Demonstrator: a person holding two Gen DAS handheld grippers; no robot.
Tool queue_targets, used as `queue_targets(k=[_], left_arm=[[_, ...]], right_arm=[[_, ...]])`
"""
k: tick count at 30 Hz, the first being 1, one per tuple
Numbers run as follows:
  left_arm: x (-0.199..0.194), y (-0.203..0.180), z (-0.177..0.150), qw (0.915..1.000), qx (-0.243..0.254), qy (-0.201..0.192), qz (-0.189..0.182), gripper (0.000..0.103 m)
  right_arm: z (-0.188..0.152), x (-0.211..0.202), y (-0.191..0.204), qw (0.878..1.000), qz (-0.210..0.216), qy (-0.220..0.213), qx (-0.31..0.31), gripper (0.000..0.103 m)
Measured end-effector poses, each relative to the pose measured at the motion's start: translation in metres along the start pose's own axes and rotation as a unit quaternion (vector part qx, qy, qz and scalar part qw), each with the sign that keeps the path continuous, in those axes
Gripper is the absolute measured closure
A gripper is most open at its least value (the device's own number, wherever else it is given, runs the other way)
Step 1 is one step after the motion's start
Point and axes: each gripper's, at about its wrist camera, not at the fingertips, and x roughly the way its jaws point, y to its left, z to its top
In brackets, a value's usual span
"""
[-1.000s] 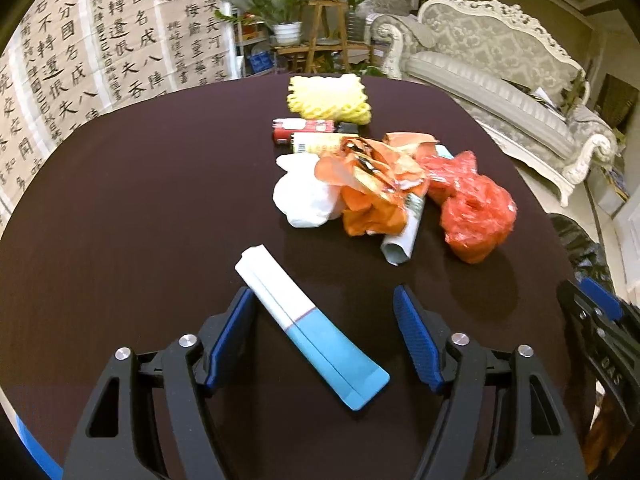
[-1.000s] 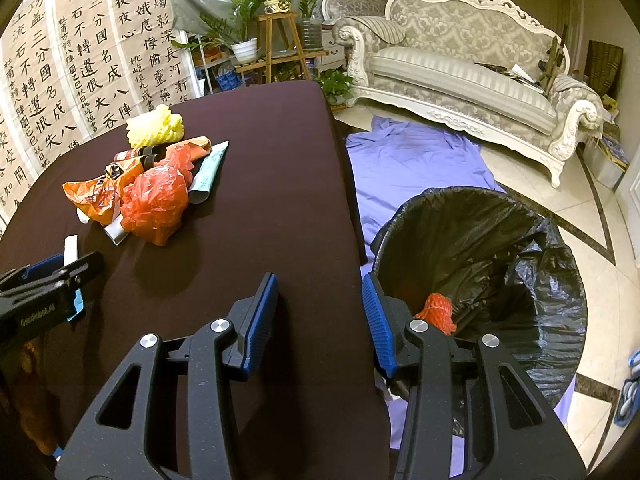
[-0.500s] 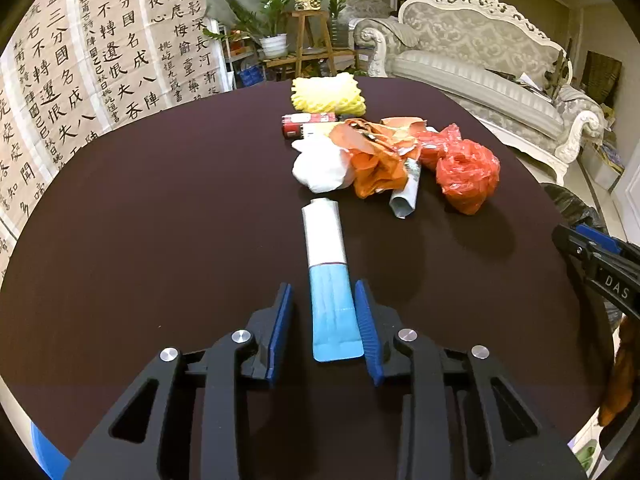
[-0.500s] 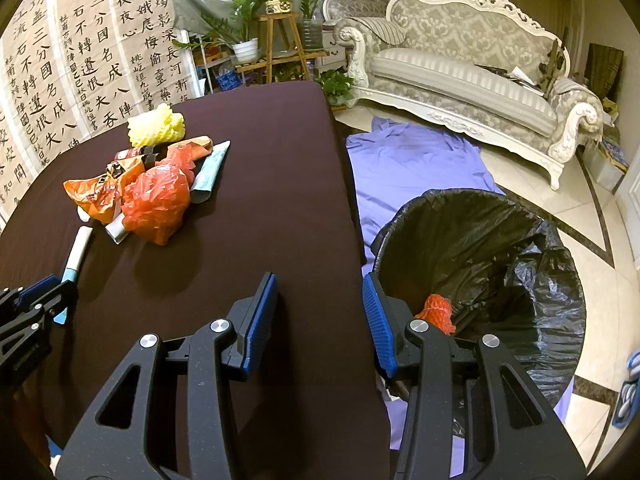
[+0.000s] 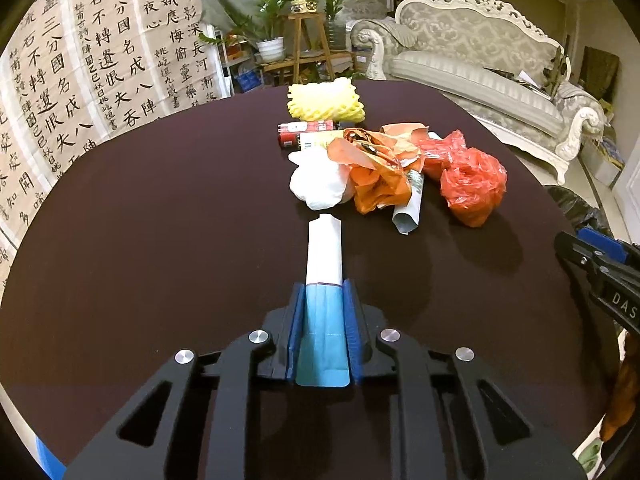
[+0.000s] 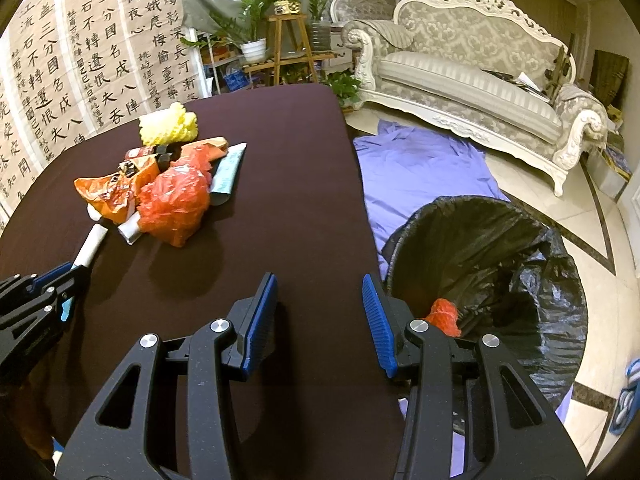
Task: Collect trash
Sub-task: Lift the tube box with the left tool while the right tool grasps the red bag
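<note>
**Left gripper clamps down on blue-and-white tube as table clean-up moves on**

Left wrist view: at lower centre, the left gripper (image 5: 322, 312) now has its blue pads pressed flat against the blue end of the blue-and-white tube (image 5: 324, 258), where a second ago they stood wide apart with the tube lying slantwise between them. The tube now runs straight up the frame, its white end pointing at the pile. That suggests one more piece is secured and ready to be carried to the bin. On the dark round table (image 5: 160, 208), in the upper middle of the frame, the rest waits: one yellow foam net (image 5: 325, 101), one red lighter (image 5: 306, 127), one white wad (image 5: 320, 180), one crumpled orange wrapper (image 5: 376, 168), one red plastic bag (image 5: 474, 184) and one rolled pale packet (image 5: 410, 210). A further pale item beside the lighter is too hidden to identify.

Right wrist view: at lower centre, the right gripper (image 6: 320, 320) stands parted and empty above the table's edge, unmoved. At right, one black-lined trash bin (image 6: 500, 240) sits on the floor with one red scrap (image 6: 442, 316) already inside. A second pale tube (image 6: 228, 172) shows behind the red bag at upper left. One purple cloth (image 6: 420, 168) lies on the floor, and one ornate sofa (image 6: 472, 76) fills the upper right.
</note>
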Motion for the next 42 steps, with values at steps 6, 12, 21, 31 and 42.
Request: queue_targets(k=[6, 12, 21, 31, 42], left_arm=[[-0.004, 0.012, 0.000, 0.9998, -0.018, -0.003, 0.008, 0.084], [-0.012, 0.033, 0.003, 0.9981, -0.036, -0.023, 0.044, 0.084], [-0.006, 0.063, 0.009, 0.9951, -0.072, -0.027, 0.062, 0.084], [-0.002, 0.061, 0.009, 0.9961, -0.068, -0.028, 0.049, 0.084], [-0.019, 0.042, 0.001, 0.9967, -0.059, -0.046, 0.033, 0.084]], right_arm=[[0.006, 0.001, 0.017, 1.000, 0.011, -0.003, -0.015, 0.060], [0.017, 0.001, 0.042, 0.999, 0.033, -0.013, -0.033, 0.057], [0.040, 0.007, 0.072, 0.996, 0.056, -0.030, -0.057, 0.044], [0.038, 0.023, 0.092, 0.995, 0.048, -0.012, -0.082, 0.066], [0.025, -0.009, 0.075, 0.996, 0.046, -0.039, -0.069, 0.068]])
